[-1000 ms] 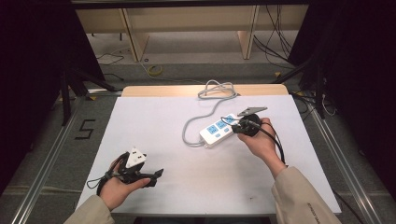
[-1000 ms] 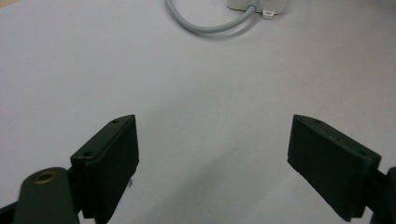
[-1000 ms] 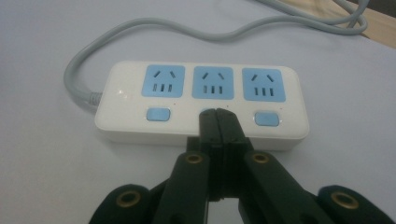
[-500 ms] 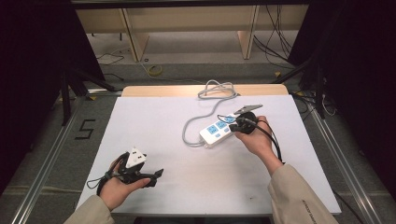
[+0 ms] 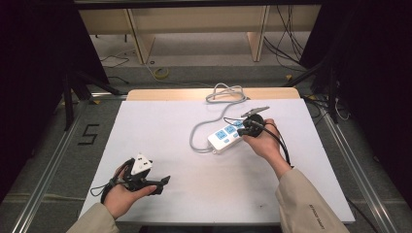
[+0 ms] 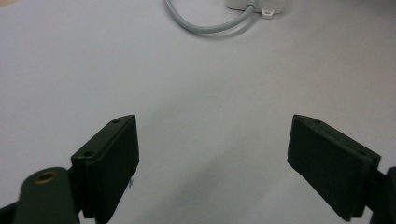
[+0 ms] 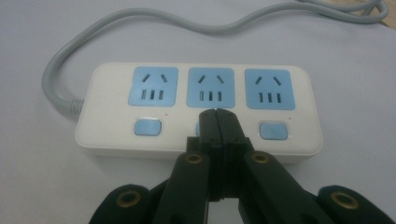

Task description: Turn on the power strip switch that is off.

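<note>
A black "5" (image 5: 88,134) is marked on the floor.

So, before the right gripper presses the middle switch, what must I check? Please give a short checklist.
1. Right gripper shut, tips together: ok.
2. Tips over the middle switch of the power strip: ok.
3. Tips touching the switch: cannot tell.
4. Strip flat on the table: ok.
5. Left gripper open, away from the strip: ok.
6. Cable away from the switch: ok.
</note>
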`<state>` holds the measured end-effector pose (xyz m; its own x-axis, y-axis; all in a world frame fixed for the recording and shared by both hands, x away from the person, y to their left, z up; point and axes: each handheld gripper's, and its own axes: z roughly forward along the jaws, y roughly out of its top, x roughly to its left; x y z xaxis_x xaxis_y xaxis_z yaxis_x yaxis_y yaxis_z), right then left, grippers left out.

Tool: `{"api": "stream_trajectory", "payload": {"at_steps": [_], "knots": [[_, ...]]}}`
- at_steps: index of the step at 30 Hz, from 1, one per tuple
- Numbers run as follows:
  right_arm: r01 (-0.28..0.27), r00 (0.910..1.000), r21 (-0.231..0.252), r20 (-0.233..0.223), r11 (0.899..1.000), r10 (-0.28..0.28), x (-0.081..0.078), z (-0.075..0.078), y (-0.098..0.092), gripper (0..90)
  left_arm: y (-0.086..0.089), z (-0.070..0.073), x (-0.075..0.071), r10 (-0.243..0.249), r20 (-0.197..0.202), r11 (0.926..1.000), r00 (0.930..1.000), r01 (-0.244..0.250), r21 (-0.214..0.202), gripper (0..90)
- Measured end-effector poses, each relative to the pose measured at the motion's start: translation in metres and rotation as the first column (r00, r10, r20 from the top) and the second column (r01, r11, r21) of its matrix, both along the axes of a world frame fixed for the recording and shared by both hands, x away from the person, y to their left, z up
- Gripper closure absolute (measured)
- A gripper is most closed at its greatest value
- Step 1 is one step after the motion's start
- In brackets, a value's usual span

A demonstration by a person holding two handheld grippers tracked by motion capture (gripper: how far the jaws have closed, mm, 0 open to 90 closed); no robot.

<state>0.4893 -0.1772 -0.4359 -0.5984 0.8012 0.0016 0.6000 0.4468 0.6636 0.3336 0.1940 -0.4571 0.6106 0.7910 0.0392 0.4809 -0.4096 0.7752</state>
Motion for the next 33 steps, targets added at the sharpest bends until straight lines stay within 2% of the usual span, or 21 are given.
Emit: {"api": "stream_trajectory", "payload": {"at_steps": [33], "knots": [[-0.002,0.9970,-0.056,-0.078,0.998,-0.002,0.025,0.004,0.014,90.0,-0.001,0.000,0.000,-0.009,-0.001,1.0000,1.0000,0.009,0.002,16.4]]}}
